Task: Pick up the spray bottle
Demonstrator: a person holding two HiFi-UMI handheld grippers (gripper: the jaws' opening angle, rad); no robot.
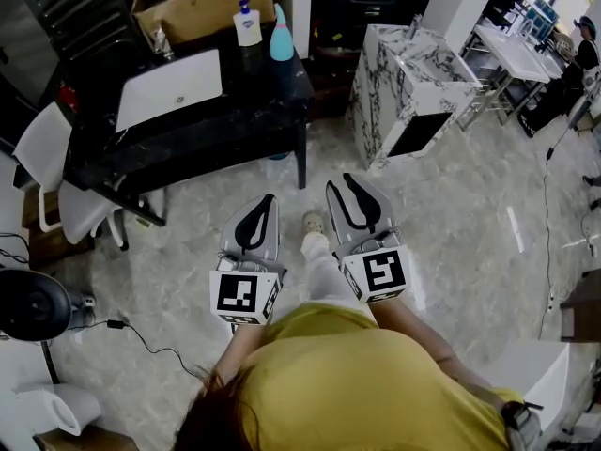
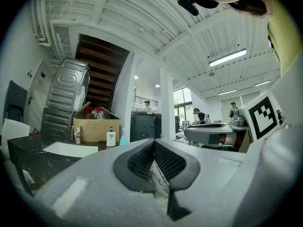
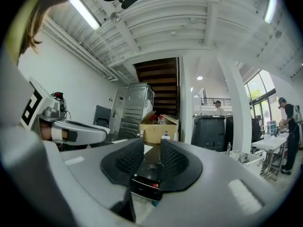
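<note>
The teal spray bottle (image 1: 282, 34) stands upright at the far right corner of a black table (image 1: 235, 111), beside a white soap pump bottle (image 1: 247, 23). Both grippers hover level over the floor, well short of the table. My left gripper (image 1: 269, 199) has its pads pressed together with nothing in them. My right gripper (image 1: 340, 182) shows a narrow gap between its pads, and the gap is empty. The left gripper view shows the spray bottle (image 2: 123, 137) far ahead beyond the shut gripper (image 2: 154, 141). In the right gripper view the spray bottle (image 3: 175, 136) sits small, above the gripper (image 3: 152, 142).
A white basin (image 1: 169, 87) lies on the table, with a cardboard box (image 1: 202, 7) behind it. A marble counter (image 1: 413, 73) stands to the right, a white chair (image 1: 42, 148) to the left. A black round stool (image 1: 33, 303) and a cable (image 1: 141, 336) sit on the floor.
</note>
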